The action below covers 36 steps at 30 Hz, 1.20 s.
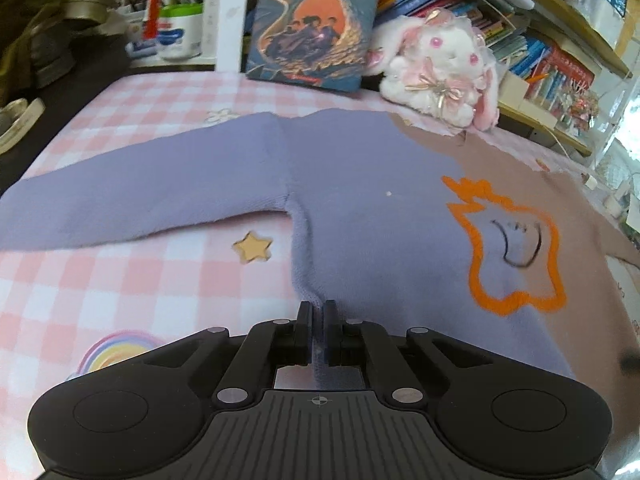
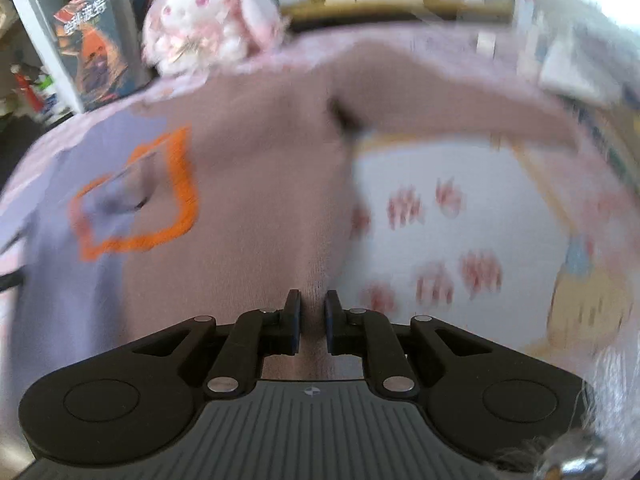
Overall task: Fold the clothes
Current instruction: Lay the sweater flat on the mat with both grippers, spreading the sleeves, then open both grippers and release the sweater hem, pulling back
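Note:
A two-tone sweater (image 1: 360, 208) lies spread flat on the bed, lavender on one half and dusty pink on the other, with an orange star outline (image 1: 516, 248) on the chest. Its lavender sleeve (image 1: 132, 200) stretches out to the left. My left gripper (image 1: 319, 310) is shut on the lavender hem at the sweater's near edge. In the right wrist view the pink half (image 2: 260, 168) and pink sleeve (image 2: 460, 108) show, blurred. My right gripper (image 2: 312, 304) is shut on the pink hem, with fabric pinched between its fingers.
The bed has a pink checked sheet (image 1: 120, 280) with a star and rainbow print. A white plush rabbit (image 1: 436, 72) and an upright book (image 1: 312, 20) stand at the far edge. Bookshelves (image 1: 540, 40) lie behind. A white printed patch of bedding (image 2: 460, 220) is right of the sweater.

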### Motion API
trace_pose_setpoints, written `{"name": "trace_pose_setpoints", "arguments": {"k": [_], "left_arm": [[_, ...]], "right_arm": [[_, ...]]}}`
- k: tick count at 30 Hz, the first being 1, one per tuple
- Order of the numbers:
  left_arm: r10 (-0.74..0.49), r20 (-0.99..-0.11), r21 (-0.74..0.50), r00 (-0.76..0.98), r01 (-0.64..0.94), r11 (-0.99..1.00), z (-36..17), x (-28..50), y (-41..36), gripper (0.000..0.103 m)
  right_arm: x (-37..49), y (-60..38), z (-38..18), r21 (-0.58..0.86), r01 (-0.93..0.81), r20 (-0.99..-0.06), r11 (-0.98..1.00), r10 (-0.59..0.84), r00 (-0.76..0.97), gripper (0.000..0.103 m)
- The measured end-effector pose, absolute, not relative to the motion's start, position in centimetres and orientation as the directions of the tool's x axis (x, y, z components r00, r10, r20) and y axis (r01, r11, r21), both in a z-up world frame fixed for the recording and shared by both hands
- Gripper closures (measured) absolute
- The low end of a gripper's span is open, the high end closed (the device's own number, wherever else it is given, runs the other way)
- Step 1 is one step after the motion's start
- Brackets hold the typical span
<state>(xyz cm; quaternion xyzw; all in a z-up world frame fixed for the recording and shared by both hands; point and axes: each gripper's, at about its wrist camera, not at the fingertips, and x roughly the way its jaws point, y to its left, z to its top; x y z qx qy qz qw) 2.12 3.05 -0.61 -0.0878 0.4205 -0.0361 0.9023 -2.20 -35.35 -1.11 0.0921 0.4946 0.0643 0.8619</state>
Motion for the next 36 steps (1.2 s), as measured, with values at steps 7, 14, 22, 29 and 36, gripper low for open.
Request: {"name": "trace_pose_setpoints", "arguments": {"k": [7,14,22,29,36], "left_arm": [[-0.156,-0.747,-0.198,0.646,0.007,0.980,-0.6,2.5,2.7,0.099],[-0.159,-0.746,-0.214,0.647,-0.007,0.977,-0.5,0.9,3.6,0.095],[-0.183,-0.751,-0.261,0.635,-0.031,0.965,-0.7,-0.9,3.9,0.093],[-0.180,-0.737,-0.307,0.652,-0.086,0.948,-1.0,-0.9,4.2,0.099],[-0.160,-0.738,-0.272,0.656,-0.073,0.959,-0.9,-0.5,4.7,0.099]], "right_arm": [[-2.7,-36.2,-1.8,0.262,0.025,-0.835,0.965,0.214,0.507,0.092],[-1.5,-35.5,-1.7,0.182,0.042,-0.830,0.982,0.130,0.542,0.092],[-3.5,-35.6,-1.7,0.176,0.056,-0.836,0.983,0.119,0.535,0.079],[-4.5,-34.5,-1.5,0.185,0.058,-0.833,0.981,0.125,0.539,0.091],[-5.0,-33.9,-1.6,0.200,0.048,-0.820,0.979,0.141,0.555,0.091]]}}
